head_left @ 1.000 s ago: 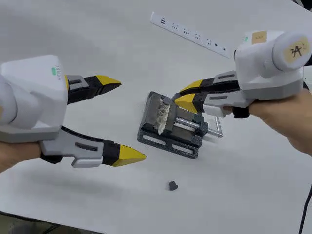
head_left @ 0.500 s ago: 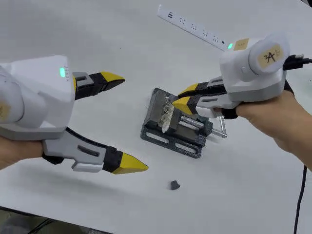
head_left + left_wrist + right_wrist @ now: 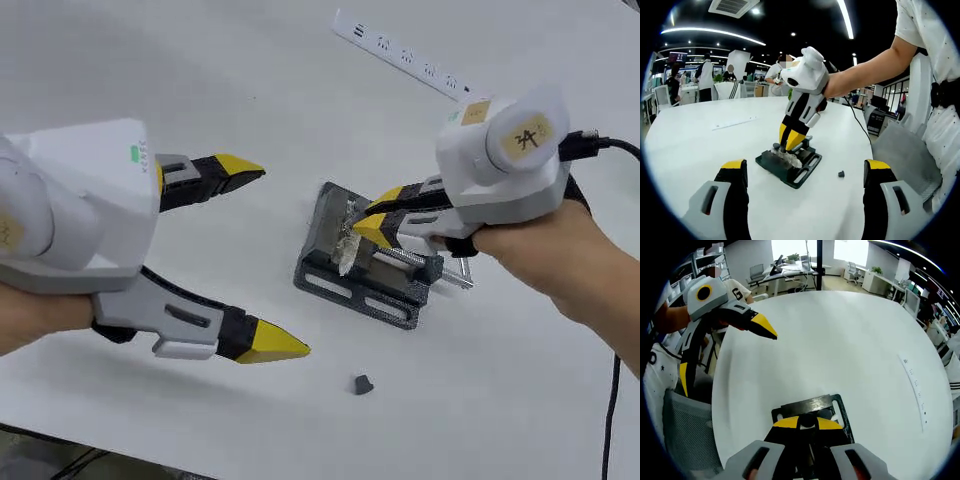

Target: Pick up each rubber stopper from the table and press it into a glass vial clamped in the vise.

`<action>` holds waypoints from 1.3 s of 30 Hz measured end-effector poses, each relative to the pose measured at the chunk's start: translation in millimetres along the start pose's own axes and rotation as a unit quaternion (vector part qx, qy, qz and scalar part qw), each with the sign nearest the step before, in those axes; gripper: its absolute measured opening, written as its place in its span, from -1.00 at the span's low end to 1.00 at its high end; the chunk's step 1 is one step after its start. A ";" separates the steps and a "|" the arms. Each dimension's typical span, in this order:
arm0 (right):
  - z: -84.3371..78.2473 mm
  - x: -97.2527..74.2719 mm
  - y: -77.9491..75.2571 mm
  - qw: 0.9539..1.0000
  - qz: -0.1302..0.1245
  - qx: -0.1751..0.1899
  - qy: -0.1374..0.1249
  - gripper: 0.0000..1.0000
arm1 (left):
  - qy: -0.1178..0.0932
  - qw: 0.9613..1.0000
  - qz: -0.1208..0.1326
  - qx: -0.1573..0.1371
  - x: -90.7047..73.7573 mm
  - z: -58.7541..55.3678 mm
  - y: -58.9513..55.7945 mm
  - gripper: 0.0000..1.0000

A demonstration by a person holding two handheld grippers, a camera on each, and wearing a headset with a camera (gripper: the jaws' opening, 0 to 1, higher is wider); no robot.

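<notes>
The right gripper (image 3: 368, 222) is clenched on a small dark grey rubber stopper (image 3: 807, 420), right over the clear glass vials (image 3: 345, 248) in the black vise (image 3: 362, 292). A second stopper (image 3: 361, 384) lies on the white surface (image 3: 150, 60) near the vise. The left gripper (image 3: 266, 257) hangs released, jaws wide. A tan sticker (image 3: 525, 133) on the right gripper bears handwriting, possibly "3A".

Head view down over vise (image 3: 345, 292), left gripper view low, farther, right gripper view close above — all share it.
</notes>
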State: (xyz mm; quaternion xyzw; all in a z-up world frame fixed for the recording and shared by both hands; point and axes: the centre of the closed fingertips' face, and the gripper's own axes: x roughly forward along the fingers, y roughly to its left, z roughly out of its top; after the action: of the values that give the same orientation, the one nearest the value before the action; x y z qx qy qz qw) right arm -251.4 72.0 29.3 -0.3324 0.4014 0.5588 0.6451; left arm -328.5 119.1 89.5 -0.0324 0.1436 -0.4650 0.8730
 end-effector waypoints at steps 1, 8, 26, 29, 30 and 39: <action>-0.6 0.6 -0.7 1.000 -0.001 -0.004 0.003 -0.88 | -0.001 1.000 0.000 -0.001 0.0 -0.2 -0.3 0.93; -2.6 0.7 -2.2 1.000 0.001 -0.007 0.008 -0.88 | -0.002 1.000 0.000 -0.005 -0.4 -1.9 -1.3 0.92; -3.7 2.7 -0.5 0.998 -0.009 -0.047 0.035 -0.89 | -0.006 1.000 0.003 -0.011 0.1 -2.3 0.5 0.90; -3.6 4.2 -0.3 0.997 -0.018 -0.063 0.042 -0.90 | -0.006 1.000 0.004 -0.011 0.1 -2.4 1.1 0.89; -3.8 4.6 -0.1 0.996 -0.022 -0.068 0.045 -0.90 | -0.007 1.000 0.004 -0.011 0.2 -2.2 1.3 0.89; -3.2 4.7 -0.7 0.993 -0.030 -0.090 0.063 -0.90 | -0.007 1.000 0.003 -0.012 2.2 -1.3 -0.5 0.88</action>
State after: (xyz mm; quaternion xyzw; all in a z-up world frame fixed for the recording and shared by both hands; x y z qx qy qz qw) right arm -251.0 71.2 23.7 -0.4358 0.3792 0.5510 0.6023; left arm -328.1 117.1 87.8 -0.0457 0.1428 -0.4607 0.8748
